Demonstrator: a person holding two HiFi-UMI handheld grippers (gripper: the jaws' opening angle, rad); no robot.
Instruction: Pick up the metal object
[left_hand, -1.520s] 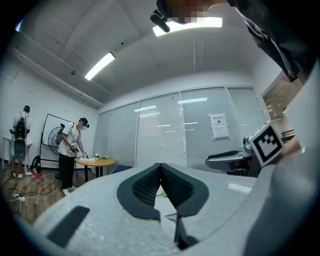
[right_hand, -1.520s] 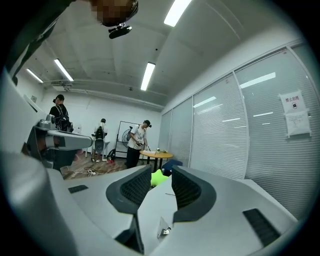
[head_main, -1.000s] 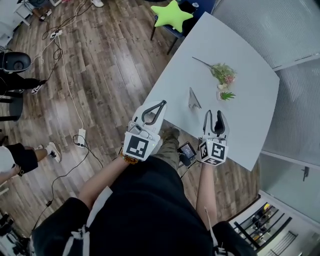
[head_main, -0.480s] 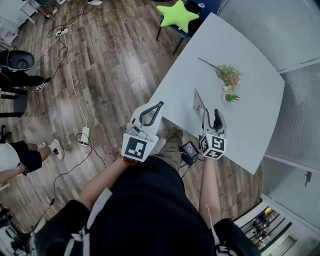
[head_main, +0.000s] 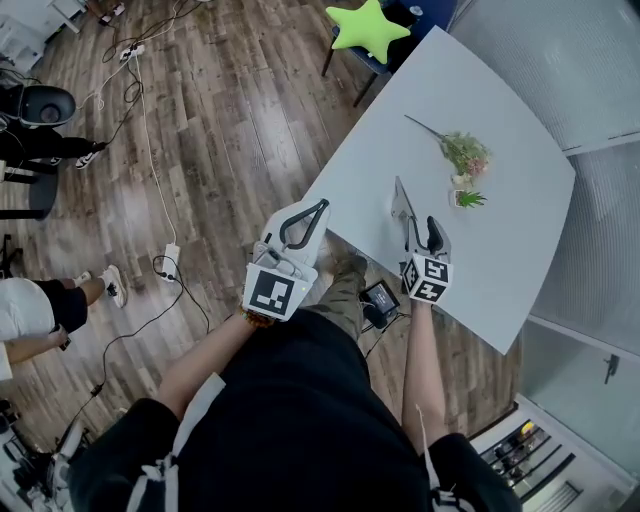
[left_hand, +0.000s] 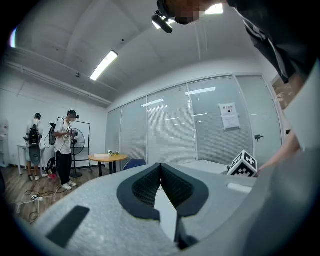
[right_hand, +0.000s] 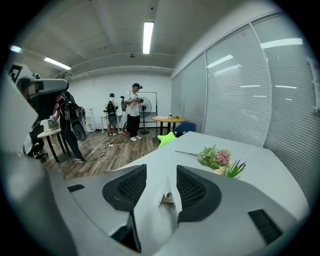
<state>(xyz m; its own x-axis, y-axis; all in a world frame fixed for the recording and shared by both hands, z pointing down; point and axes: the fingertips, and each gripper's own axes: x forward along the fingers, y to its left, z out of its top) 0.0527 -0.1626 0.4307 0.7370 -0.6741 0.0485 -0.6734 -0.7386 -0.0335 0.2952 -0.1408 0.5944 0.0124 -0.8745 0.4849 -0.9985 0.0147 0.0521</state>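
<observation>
The metal object (head_main: 403, 202) is a small grey folded wedge standing on the white table (head_main: 500, 110) near its front edge. My right gripper (head_main: 424, 230) hovers just short of it, pointing down at the table. Its jaws are open and have just been opening, with nothing between them. In the right gripper view the metal object (right_hand: 167, 194) shows through the gap of the right gripper (right_hand: 161, 167). My left gripper (head_main: 322, 207) hangs off the table's left edge, over the floor, shut and empty. The left gripper view shows the left gripper (left_hand: 160, 166) with its pads meeting.
A pink flower sprig (head_main: 465, 152) and a small green plant (head_main: 466, 198) lie beyond the metal object. A green star cushion (head_main: 372, 25) rests on a chair at the table's far end. Cables (head_main: 150, 140) trail over the wooden floor. People stand across the room (right_hand: 132, 115).
My right gripper has sunk toward the table and closed in on the metal object, its jaws standing wider than before. The left gripper has hardly moved.
</observation>
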